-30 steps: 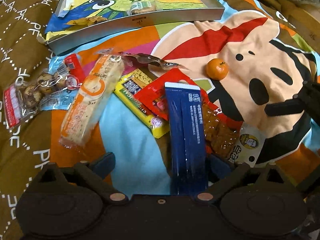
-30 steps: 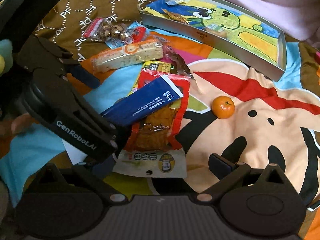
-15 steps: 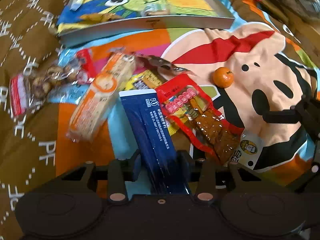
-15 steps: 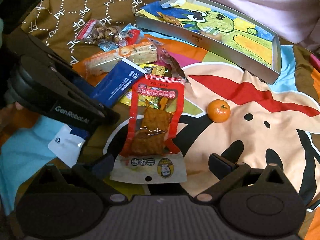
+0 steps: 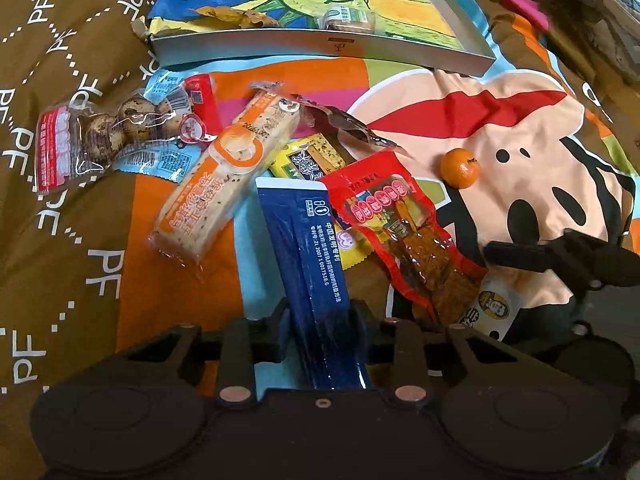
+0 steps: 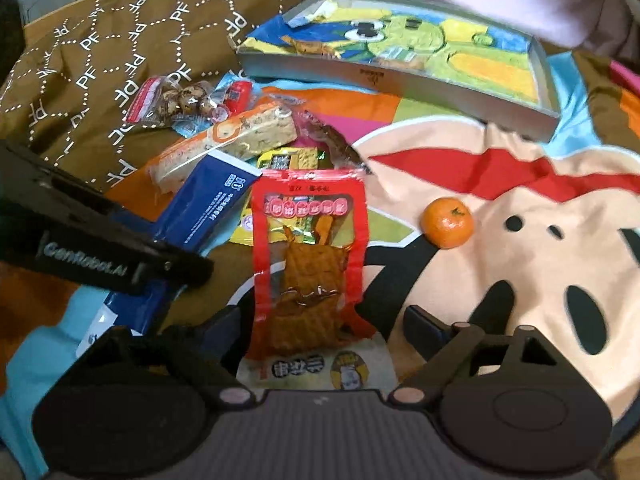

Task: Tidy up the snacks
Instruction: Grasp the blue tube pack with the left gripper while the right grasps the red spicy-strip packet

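My left gripper (image 5: 320, 316) is shut on a long dark blue packet (image 5: 308, 256), which also shows in the right wrist view (image 6: 204, 212) under the left gripper's body (image 6: 100, 252). My right gripper (image 6: 320, 320) is open, its jaws on either side of the lower end of a red packet of brown dried snack (image 6: 310, 264), seen also in the left view (image 5: 404, 232). A grey tray (image 5: 320, 46) with a green cartoon picture lies at the back (image 6: 392, 78) and holds a few small snacks.
An orange bread packet (image 5: 224, 176), a clear packet of quail eggs (image 5: 108, 136), a yellow packet (image 5: 312, 160) and a mandarin (image 5: 460, 168) (image 6: 447, 222) lie on the cartoon blanket (image 5: 500, 128). A brown quilt (image 5: 60, 60) lies on the left.
My left gripper closed on the blue packet and swung it left off the red packet. My right gripper moved in around the red packet's lower end.
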Motion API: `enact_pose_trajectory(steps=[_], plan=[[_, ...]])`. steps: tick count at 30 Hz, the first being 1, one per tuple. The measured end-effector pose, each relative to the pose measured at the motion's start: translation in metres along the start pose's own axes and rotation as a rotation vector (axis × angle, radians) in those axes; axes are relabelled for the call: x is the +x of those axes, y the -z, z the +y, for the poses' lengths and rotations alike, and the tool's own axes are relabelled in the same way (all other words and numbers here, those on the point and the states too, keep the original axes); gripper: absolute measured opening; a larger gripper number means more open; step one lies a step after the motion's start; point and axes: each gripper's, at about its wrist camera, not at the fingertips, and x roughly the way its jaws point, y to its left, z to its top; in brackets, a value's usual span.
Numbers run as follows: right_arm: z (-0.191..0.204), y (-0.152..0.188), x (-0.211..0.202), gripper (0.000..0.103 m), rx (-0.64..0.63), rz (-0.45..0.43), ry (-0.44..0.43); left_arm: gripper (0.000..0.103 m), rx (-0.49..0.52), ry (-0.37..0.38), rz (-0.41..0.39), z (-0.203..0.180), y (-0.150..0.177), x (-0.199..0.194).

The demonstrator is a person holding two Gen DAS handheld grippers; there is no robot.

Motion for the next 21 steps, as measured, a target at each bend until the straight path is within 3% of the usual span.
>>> enact_pose_trajectory(steps=[4, 9, 16, 21], plan=[[0.003, -0.002, 0.009, 0.086, -0.003, 0.01, 0.004, 0.031, 0.003, 0.002, -0.004, -0.001, 0.0, -0.001], [0.002, -0.003, 0.005, 0.061, 0.016, -0.003, 0.003, 0.03, 0.001, 0.011, -0.01, -0.001, 0.0, -0.003], [0.014, -0.002, -0.001, 0.057, -0.043, -0.015, -0.004, 0.029, -0.002, 0.013, -0.022, -0.001, 0.001, -0.006], [0.036, 0.001, -0.003, 0.051, -0.222, -0.031, 0.112, 0.027, -0.012, 0.022, -0.044, -0.001, 0.001, -0.01]])
